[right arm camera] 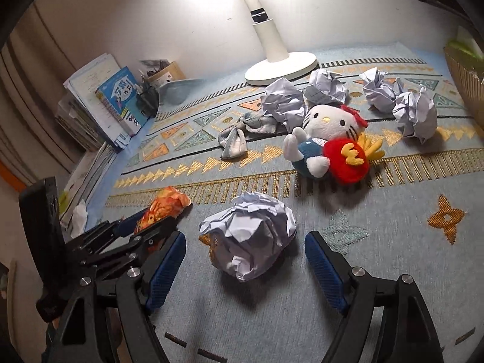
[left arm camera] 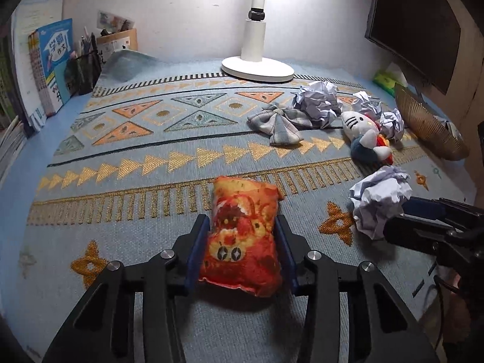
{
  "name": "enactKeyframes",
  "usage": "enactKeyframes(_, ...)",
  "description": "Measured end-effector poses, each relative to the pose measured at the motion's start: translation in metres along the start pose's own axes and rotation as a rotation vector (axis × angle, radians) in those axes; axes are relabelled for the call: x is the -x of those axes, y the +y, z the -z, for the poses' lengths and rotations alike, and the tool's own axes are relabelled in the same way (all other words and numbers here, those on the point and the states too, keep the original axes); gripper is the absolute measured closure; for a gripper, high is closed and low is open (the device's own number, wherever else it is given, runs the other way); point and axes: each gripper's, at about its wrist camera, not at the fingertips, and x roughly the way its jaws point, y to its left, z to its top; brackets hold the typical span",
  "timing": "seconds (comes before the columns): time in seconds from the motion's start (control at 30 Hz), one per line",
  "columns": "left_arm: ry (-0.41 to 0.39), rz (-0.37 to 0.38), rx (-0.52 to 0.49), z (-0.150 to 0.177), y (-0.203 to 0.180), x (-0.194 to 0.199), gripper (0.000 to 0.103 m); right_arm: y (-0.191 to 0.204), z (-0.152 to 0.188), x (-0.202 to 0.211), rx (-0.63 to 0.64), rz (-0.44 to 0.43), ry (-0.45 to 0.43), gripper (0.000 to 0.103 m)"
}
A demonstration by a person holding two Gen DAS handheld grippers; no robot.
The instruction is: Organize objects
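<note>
Nearest the left wrist camera, the left tongs point(left arm camera: 242, 236) were pinching an orange-red plush snack bag point(left arm camera: 243, 236), their blue pads pressed against its two sides while its far end stuck out forward over the patterned cloth point(left arm camera: 151, 157) that covered the tabletop. From the right wrist view the same bag point(right arm camera: 163, 208) showed at the left, clamped in the left tongs point(right arm camera: 151, 227).

Close to the right wrist camera, the right tongs point(right arm camera: 245, 257) stood spread wide on either side of a crumpled paper ball point(right arm camera: 248, 242), which lay on the cloth between the blue pads without touching either of them. In the left view that ball point(left arm camera: 378, 199) sat just beside the right tongs point(left arm camera: 423, 214), which entered from the right edge.

Farther back, a Hello Kitty plush point(right arm camera: 326, 145) lay on its back, hugging a red plush fries pouch. Beside its head lay a grey checked fabric bow point(right arm camera: 242, 133), and four more crumpled paper balls clustered around it, two point(right arm camera: 284, 103) behind the head and two point(right arm camera: 414, 115) to the right. A white lamp base point(right arm camera: 281, 66) stood near the wall. At the right edge sat a woven basket point(left arm camera: 429, 127), tilted. Books point(left arm camera: 51, 66) and a pen holder point(left arm camera: 81, 72) stood along the left edge.
</note>
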Motion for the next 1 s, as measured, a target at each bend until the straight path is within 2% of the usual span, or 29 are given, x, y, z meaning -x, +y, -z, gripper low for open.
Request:
enactKeyframes(0.07,-0.003,-0.015,-0.009,0.001,-0.002,0.000,0.063,-0.005,0.001,-0.005,-0.029,-0.025,0.017,0.023)
enactKeyframes(0.13,-0.006,-0.033,-0.016,0.001,-0.005,-0.001,0.063,-0.007,0.002,-0.003,-0.037,-0.039,-0.005,0.023)
enactKeyframes(0.23,-0.009,-0.014,-0.010,0.001,-0.002,-0.001,0.063,-0.004,0.002,-0.004,-0.030,-0.015,-0.015,0.026)
enactKeyframes(0.3,-0.011,0.007,0.009,0.001,0.002,0.000,0.063,0.002,0.001,-0.007,0.001,0.030,-0.007,0.050)
enactKeyframes(0.4,-0.011,-0.003,0.005,0.001,-0.001,0.000,0.063,0.012,0.003,-0.007,0.053,0.029,-0.021,0.050)
enactKeyframes(0.47,-0.011,-0.013,0.016,0.001,-0.002,0.000,0.063,0.017,0.007,0.005,0.098,-0.021,-0.058,0.051)
enactKeyframes(0.57,-0.031,0.056,0.166,0.003,0.013,0.004,0.063,0.020,0.010,0.035,0.156,-0.025,-0.144,0.050)
enactKeyframes(0.63,-0.038,0.066,0.199,0.003,0.015,0.007,0.067,0.018,0.012,0.054,0.182,0.013,-0.193,0.050)
enactKeyframes(0.7,-0.058,0.047,0.185,0.002,0.007,0.013,0.069,0.009,0.012,0.071,0.174,0.038,-0.231,0.050)
enactKeyframes(0.73,-0.069,0.047,0.176,0.000,0.002,0.017,0.077,0.001,0.011,0.079,0.155,0.046,-0.246,0.050)
enactKeyframes(0.77,-0.078,0.054,0.168,-0.004,-0.004,0.020,0.078,-0.007,0.010,0.087,0.130,0.052,-0.259,0.050)
enactKeyframes(0.83,-0.098,0.071,0.141,-0.012,-0.018,0.028,0.078,-0.026,0.009,0.100,0.084,0.071,-0.274,0.050)
enactKeyframes(0.9,-0.096,0.049,0.087,-0.022,-0.035,0.030,0.078,-0.044,0.008,0.107,0.046,0.091,-0.277,0.050)
enactKeyframes(0.93,-0.091,0.023,0.055,-0.025,-0.040,0.031,0.073,-0.051,0.009,0.110,0.029,0.087,-0.274,0.050)
enactKeyframes(0.97,-0.087,0.002,0.041,-0.027,-0.039,0.033,0.064,-0.058,0.011,0.112,0.010,0.076,-0.271,0.050)
enactKeyframes(1.0,-0.066,-0.008,0.042,-0.027,-0.035,0.033,0.035,-0.065,0.012,0.112,-0.011,0.064,-0.266,0.050)
